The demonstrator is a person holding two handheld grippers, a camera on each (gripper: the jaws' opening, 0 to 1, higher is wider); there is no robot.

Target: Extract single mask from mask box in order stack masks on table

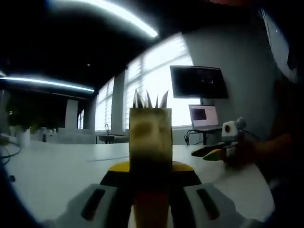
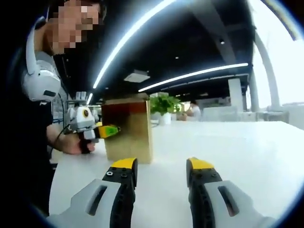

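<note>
mask box (image 2: 128,129) upright on white worktop (image 2: 247,152), white mask edges poking from its top, left claw (image 1: 150,167) tight against box front, jaw gap hidden so grip unclear, right claw (image 2: 161,171) open, short of box, person's hand (image 2: 71,141) holding left claw

A mask box (image 1: 150,135) stands upright on a table (image 1: 57,171), directly ahead of the left gripper (image 1: 151,173) and between its jaws. Masks (image 1: 150,99) stick up from the top of the box. Behind it, a monitor (image 1: 198,81) sits above a laptop (image 1: 204,116). The right gripper (image 1: 214,153) lies to the right. In the right gripper view, the mask box (image 2: 128,130) stands ahead and left of the right gripper (image 2: 161,171), with the left gripper (image 2: 102,131) touching its left side. A plant (image 2: 165,104) sits behind the box.
</note>
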